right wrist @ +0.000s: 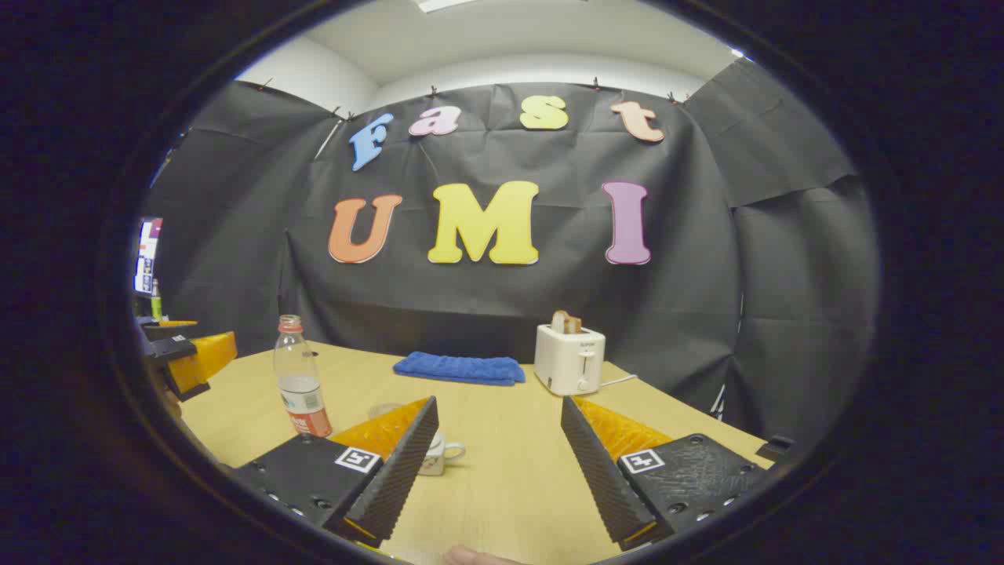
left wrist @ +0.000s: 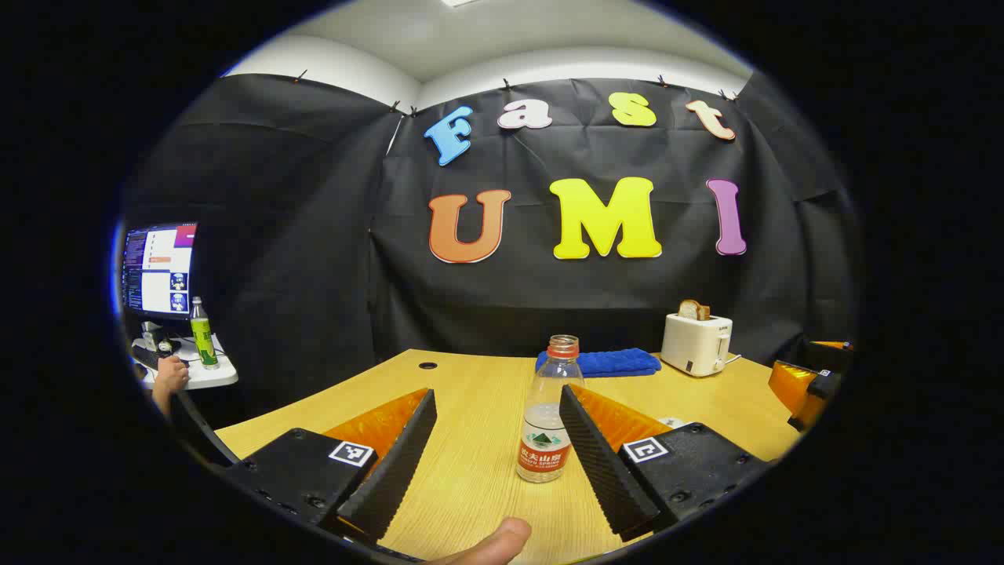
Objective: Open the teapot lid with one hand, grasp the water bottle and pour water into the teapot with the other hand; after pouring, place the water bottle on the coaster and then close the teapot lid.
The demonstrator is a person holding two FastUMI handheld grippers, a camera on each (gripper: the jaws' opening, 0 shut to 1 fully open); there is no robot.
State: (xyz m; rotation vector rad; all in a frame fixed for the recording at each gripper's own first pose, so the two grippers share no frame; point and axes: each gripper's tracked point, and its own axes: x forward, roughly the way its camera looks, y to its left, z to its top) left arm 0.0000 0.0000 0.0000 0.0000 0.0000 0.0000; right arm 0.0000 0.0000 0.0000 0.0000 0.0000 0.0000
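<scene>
Now water bottle (left wrist: 547, 416) upright, uncapped mouth up, between spread left gripper (left wrist: 497, 439) fingers; right gripper (right wrist: 499, 439) wide.

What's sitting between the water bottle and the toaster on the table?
In the right gripper view, a folded blue towel lies at the back between the water bottle and the toaster.

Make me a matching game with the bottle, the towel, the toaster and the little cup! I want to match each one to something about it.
Things:
1. bottle
2. towel
3. toaster
4. cup

Clues:
A. blue, lying flat near the back of the table
B. has bread sticking out of the top
C. see-through, no cap on, red label
D. partly hidden behind a finger of the right gripper

Pairs: 1-C, 2-A, 3-B, 4-D
</scene>
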